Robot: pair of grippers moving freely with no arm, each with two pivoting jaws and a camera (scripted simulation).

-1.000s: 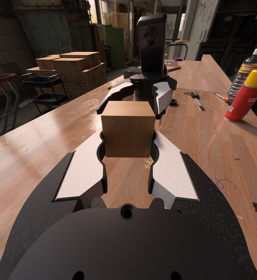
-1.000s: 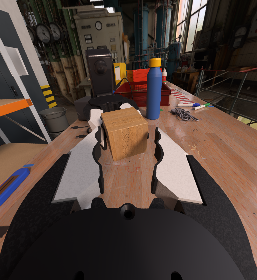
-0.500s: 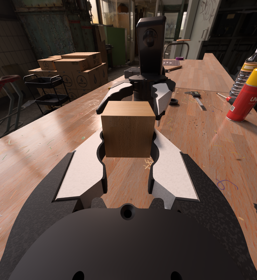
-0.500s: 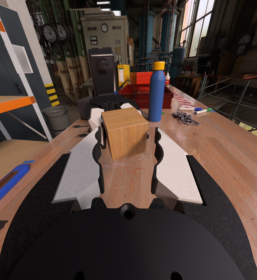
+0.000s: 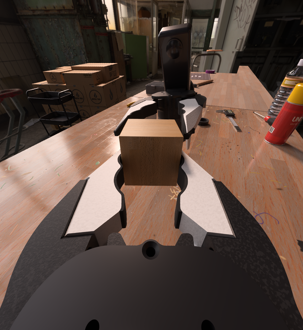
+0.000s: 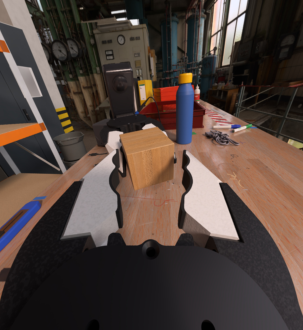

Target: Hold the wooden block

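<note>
The wooden block (image 5: 150, 153) is a light cube held between the white fingertips of my left gripper (image 5: 150, 157), which is shut on its two sides. It seems to hang just above the wooden bench (image 5: 57, 178). In the right wrist view the block (image 6: 149, 159) sits slightly turned between the fingers of my right gripper (image 6: 150, 153), which is open, with a clear gap at its right finger. The right gripper (image 5: 159, 116) faces me from behind the block in the left wrist view.
A red spray can (image 5: 290, 114), a water bottle (image 5: 290, 84), a caliper (image 5: 231, 117) and a screwdriver (image 5: 265, 117) lie to the right. A blue bottle (image 6: 184, 110), red crate (image 6: 172, 114), grey cable (image 6: 220, 139), markers (image 6: 233, 127), blue knife (image 6: 9, 225) and shelf (image 6: 13, 132) surround the right gripper.
Both views have drifted only slightly. The left grip on the block and the open right jaws look unchanged.
</note>
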